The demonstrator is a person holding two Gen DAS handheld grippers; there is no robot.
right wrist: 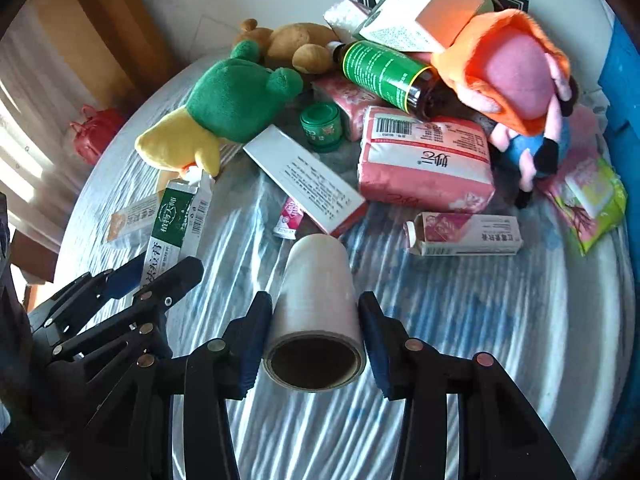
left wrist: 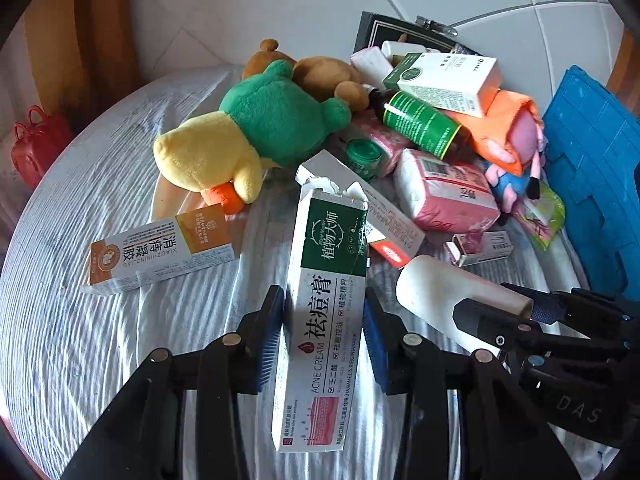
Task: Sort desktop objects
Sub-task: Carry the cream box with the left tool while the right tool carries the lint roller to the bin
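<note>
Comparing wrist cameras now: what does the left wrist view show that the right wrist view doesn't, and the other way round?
Only the left wrist view: the acne cream box's printed front, clamped in the left gripper, and the orange-and-white box's full label.

Only the right wrist view: the film roll's hollow core end, held in the right gripper, and a small pink tube beside the long white box.

Both: the green plush, green-labelled bottle, pink tissue pack and blue bin.
</note>
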